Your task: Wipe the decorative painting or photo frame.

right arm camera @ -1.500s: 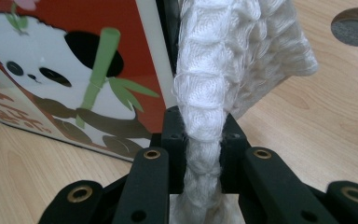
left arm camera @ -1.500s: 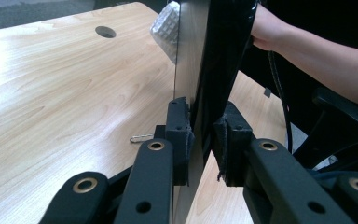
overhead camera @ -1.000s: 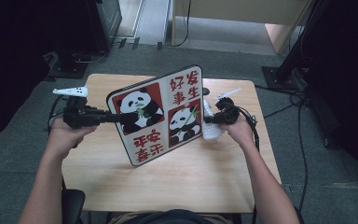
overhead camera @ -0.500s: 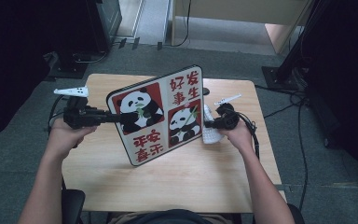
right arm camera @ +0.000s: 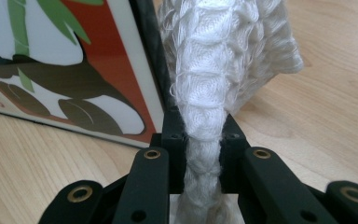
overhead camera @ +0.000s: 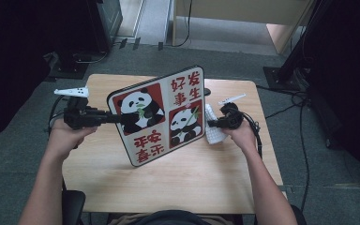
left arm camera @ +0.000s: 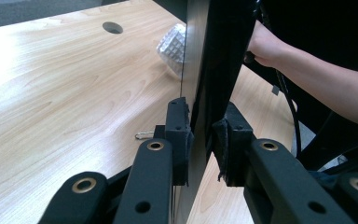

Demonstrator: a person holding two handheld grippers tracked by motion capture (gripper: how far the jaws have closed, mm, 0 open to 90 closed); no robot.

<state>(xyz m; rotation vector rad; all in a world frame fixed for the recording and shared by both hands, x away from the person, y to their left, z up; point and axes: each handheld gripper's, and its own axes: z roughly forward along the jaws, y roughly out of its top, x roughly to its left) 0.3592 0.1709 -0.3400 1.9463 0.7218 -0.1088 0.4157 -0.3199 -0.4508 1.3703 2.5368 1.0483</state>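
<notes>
The left gripper (left arm camera: 200,140) is pinching the edge of the panda board (overhead camera: 161,115). Its two black pads (left arm camera: 179,135) are squeezing the thin board from both sides, so the board is sitting right between them and standing up tall past them. In the high view, the left gripper (overhead camera: 110,117) is gripping the board's left edge, and the board is leaning above the wooden table (overhead camera: 187,176).

The right gripper (right arm camera: 203,140) is closing tight on a white knitted cloth (right arm camera: 223,60). The cloth is bunching up between the pads and spreading out beyond them. It is touching the board's edge, just beside the picture side. In the high view, the cloth (overhead camera: 212,129) is hanging by the board's right edge, next to the right gripper (overhead camera: 212,123).
</notes>
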